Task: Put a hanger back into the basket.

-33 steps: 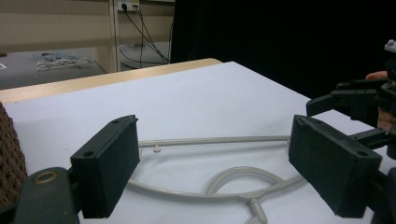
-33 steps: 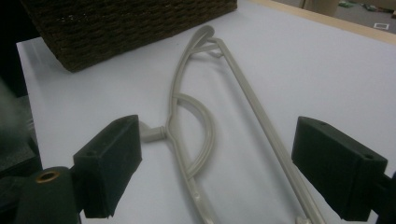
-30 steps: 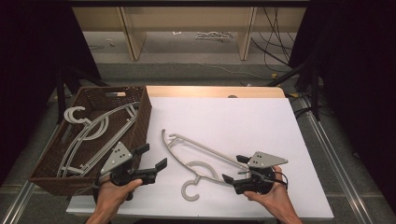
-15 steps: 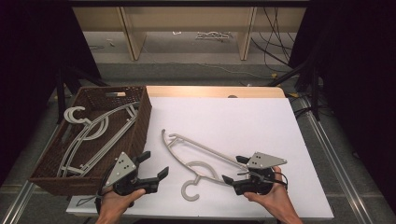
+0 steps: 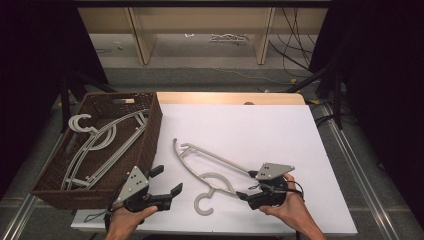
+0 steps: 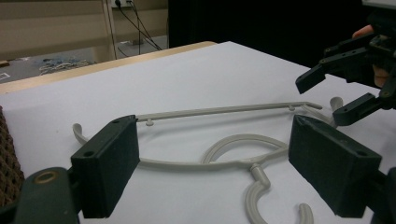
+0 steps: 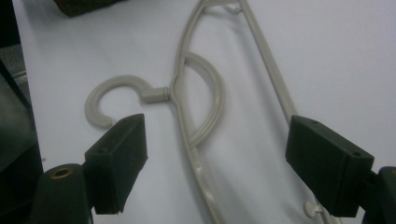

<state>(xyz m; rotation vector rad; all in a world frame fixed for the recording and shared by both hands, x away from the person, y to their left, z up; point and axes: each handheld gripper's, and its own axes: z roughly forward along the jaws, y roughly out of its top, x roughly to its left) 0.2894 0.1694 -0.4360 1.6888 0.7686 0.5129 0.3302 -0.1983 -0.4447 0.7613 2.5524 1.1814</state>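
Right gripper view: pale grey plastic hanger lying lengthwise between wide-open right gripper jaws, just closing in; left gripper jaws open too, farther.

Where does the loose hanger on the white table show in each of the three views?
High view: hanger lies at lower centre of the table, between the grippers.
Left gripper view: hanger stretches across the middle, beyond the open jaws.
Right gripper view: hanger runs top to bottom between the open jaws.
Shared landmark: its hook.
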